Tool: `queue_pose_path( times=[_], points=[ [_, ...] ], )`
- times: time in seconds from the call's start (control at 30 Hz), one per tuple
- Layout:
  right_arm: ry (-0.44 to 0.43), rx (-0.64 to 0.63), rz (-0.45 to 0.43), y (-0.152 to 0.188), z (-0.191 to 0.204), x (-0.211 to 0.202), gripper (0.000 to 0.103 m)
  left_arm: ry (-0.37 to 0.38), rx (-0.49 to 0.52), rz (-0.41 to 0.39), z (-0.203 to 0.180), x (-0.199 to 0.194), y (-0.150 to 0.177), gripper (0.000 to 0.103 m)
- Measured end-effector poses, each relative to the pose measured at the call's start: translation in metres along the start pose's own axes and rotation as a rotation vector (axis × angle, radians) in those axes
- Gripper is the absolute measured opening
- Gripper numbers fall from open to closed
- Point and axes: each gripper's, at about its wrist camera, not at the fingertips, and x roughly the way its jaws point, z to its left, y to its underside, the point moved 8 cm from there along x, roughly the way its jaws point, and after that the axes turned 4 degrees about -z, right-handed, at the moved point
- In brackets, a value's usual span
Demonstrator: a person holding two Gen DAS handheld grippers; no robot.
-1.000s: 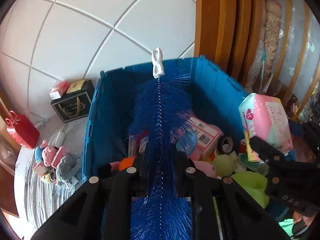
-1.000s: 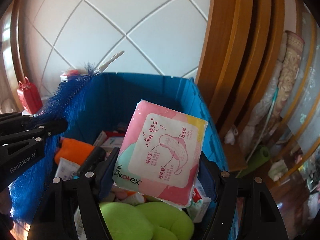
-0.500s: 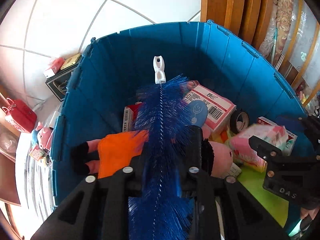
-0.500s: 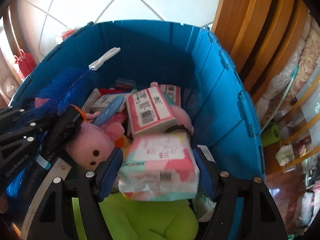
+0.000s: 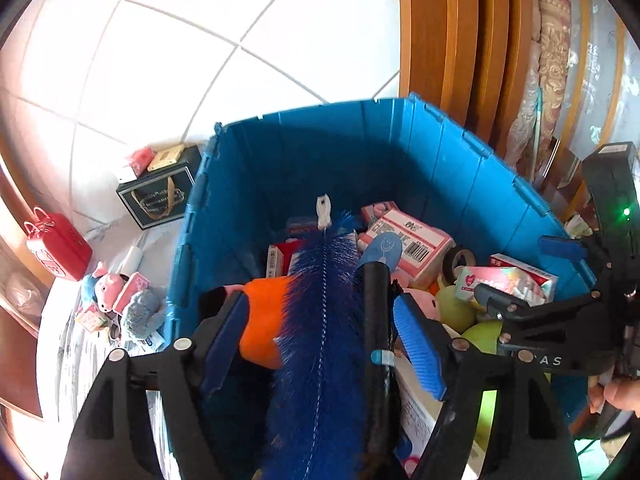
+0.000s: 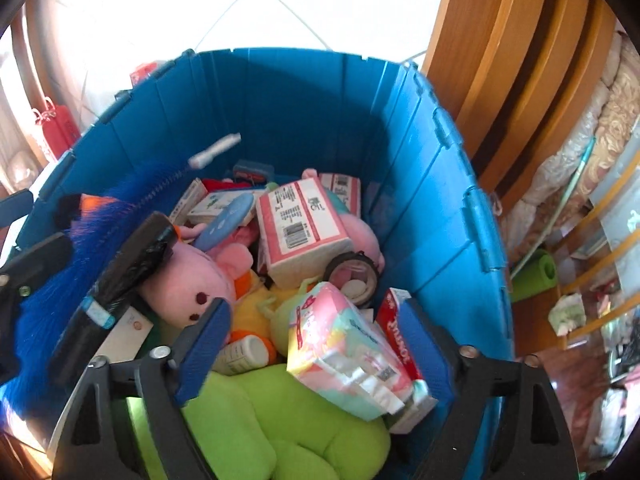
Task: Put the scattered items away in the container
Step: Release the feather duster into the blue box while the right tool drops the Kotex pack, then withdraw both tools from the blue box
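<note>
While the left gripper (image 5: 328,340) looks down into the blue bin (image 5: 460,168), its jaws are opening and stand wide apart. The long blue brush (image 5: 320,320) lies between them, but the pads are off its bristles. The brush's white tip (image 5: 323,211) points at the far wall of the bin. An orange and pink soft toy (image 5: 264,320) lies under the brush on the left, and a black stick-like thing (image 5: 376,320) lies just beside the brush on the right. Farther back in the bin are a pink barcode box (image 5: 412,246) and a roll of black tape (image 5: 460,260). The right gripper (image 5: 532,320) shows at the right edge, over the bin. Outside the bin, on the floor, sit a dark gift bag (image 5: 158,196), a red case (image 5: 58,246) and a few small toys (image 5: 112,292).

In the right wrist view, the right gripper (image 6: 320,344) is opening its jaws too. The pink pack of pads (image 6: 348,348) lies between them, tilted, on top of a green soft toy (image 6: 260,420), and neither pad presses on it. A red and white box (image 6: 396,320) is just beside the pack. A pink pig toy (image 6: 192,276) lies near the left jaw. The blue brush is at the left side of the bin.
</note>
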Motion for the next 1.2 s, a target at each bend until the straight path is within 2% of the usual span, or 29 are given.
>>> queue_pose_path(
  times=[0.03,0.17,0.3,0.53,0.63,0.77,0.97,1.2],
  points=[
    [0.002,-0.001,-0.018,0.001,-0.001,-0.006,0.103,-0.002,-0.002,-0.015,0.003,-0.008,0.001,0.078],
    [0.003,0.039,-0.109,0.008,-0.002,-0.046,0.103,0.015,-0.029,-0.086,0.018,-0.044,0.006,0.080],
    [-0.024,0.061,-0.226,0.020,0.013,-0.104,0.103,0.060,-0.066,-0.170,0.042,-0.087,0.016,0.080],
    [-0.022,0.117,-0.365,0.053,0.062,-0.173,0.103,0.086,-0.042,-0.222,0.078,-0.144,0.063,0.080],
    [-0.022,0.139,-0.390,0.069,0.091,-0.190,0.103,0.116,-0.040,-0.223,0.090,-0.161,0.086,0.080],
    [-0.038,0.173,-0.410,0.092,0.130,-0.212,0.103,0.118,-0.039,-0.230,0.104,-0.183,0.112,0.080],
    [-0.052,0.184,-0.407,0.119,0.183,-0.227,0.103,0.076,-0.046,-0.238,0.130,-0.208,0.142,0.080],
    [-0.048,0.180,-0.421,0.136,0.219,-0.239,0.103,0.019,-0.097,-0.256,0.159,-0.228,0.161,0.080]
  ],
)
